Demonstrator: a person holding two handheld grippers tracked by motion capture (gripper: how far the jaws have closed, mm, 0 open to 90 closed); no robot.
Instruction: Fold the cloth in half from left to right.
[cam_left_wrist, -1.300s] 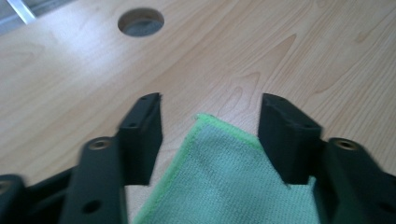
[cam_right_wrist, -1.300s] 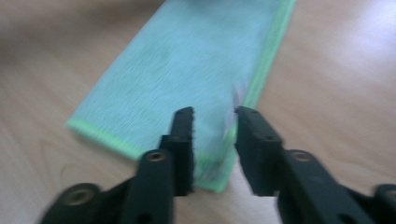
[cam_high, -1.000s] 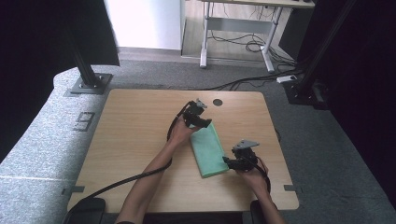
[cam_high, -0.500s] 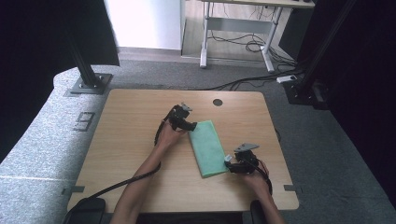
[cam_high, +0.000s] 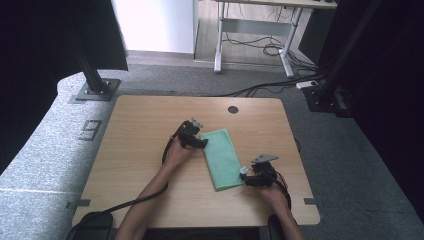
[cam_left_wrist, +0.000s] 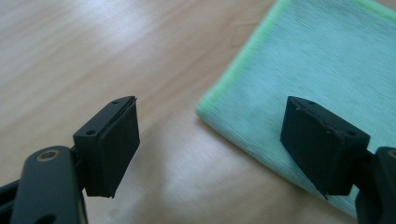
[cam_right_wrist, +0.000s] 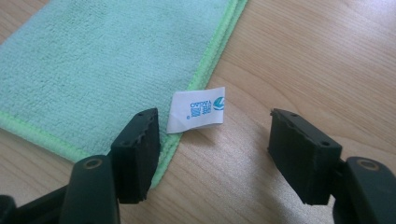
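Our left gripper (cam_high: 202, 142) and right gripper (cam_high: 247, 179) have just been opening. Both now stand open and empty at opposite corners of the green cloth (cam_high: 222, 157), folded flat on the bench (cam_high: 135, 130).

Soft daylight falls from the far side, where a pale floor patch (cam_high: 155, 25) is blown out white. Dark curtains flank left and right. The worktop (cam_high: 135, 125) is evenly lit, shadows faint. In the left gripper view the wood shows glare and blur; the right gripper view is sharper.
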